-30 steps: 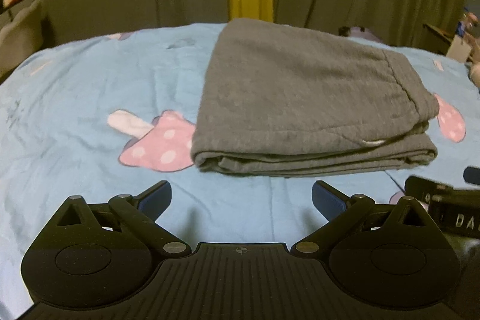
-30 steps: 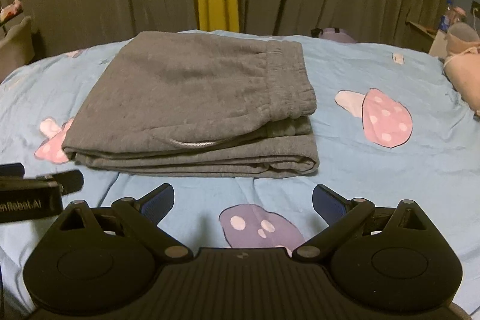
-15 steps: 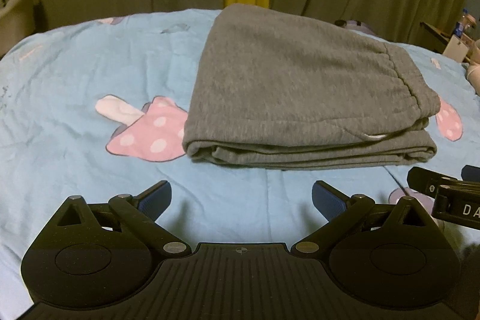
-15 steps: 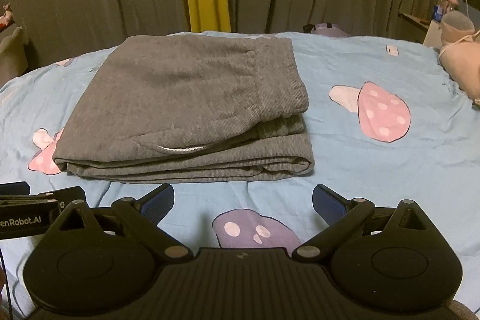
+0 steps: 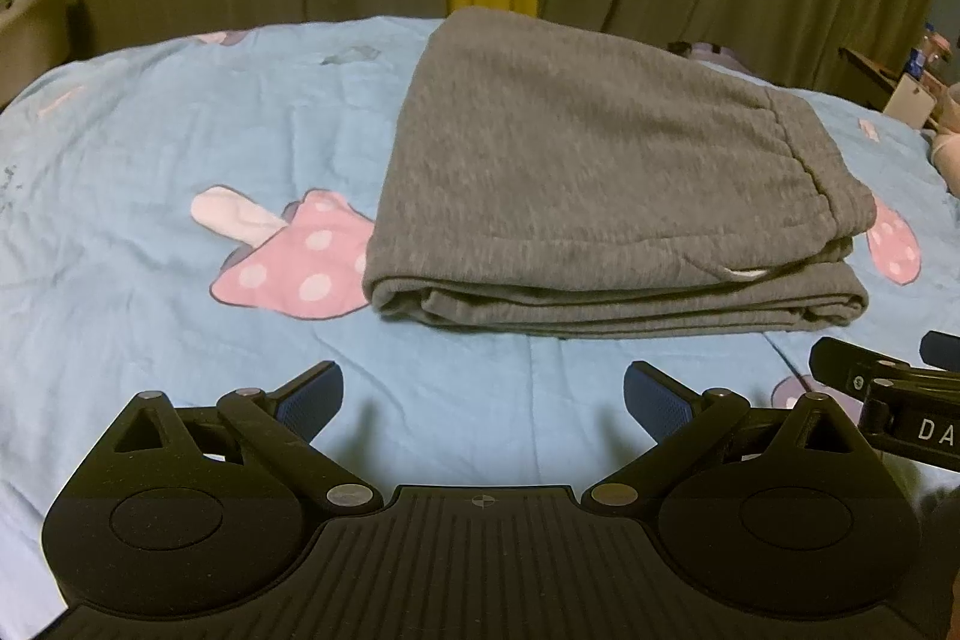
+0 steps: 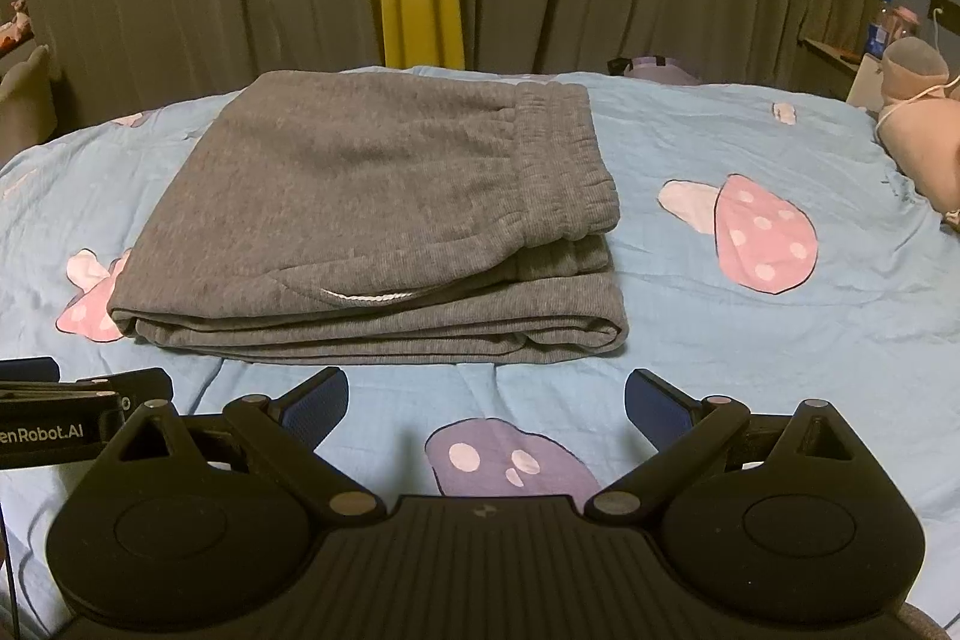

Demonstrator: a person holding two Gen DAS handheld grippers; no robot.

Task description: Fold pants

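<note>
The pants [image 6: 366,220] are lying folded at frame centre — both grippers [image 5: 483,394] [image 6: 486,400] are hovering spread and empty, so nothing seems left.

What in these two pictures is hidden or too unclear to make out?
- Pants: the legs are folded under the top layer in both views, so their lie is unknown.
- White cord: only a loop peeks from the fold; the rest is tucked in.
- Bottle, right view: too small and dim to read.
- Right gripper, left view: cut off by the edge, lettering incomplete.
- Pale bundle, right view: cut off by the edge; unidentifiable.
</note>
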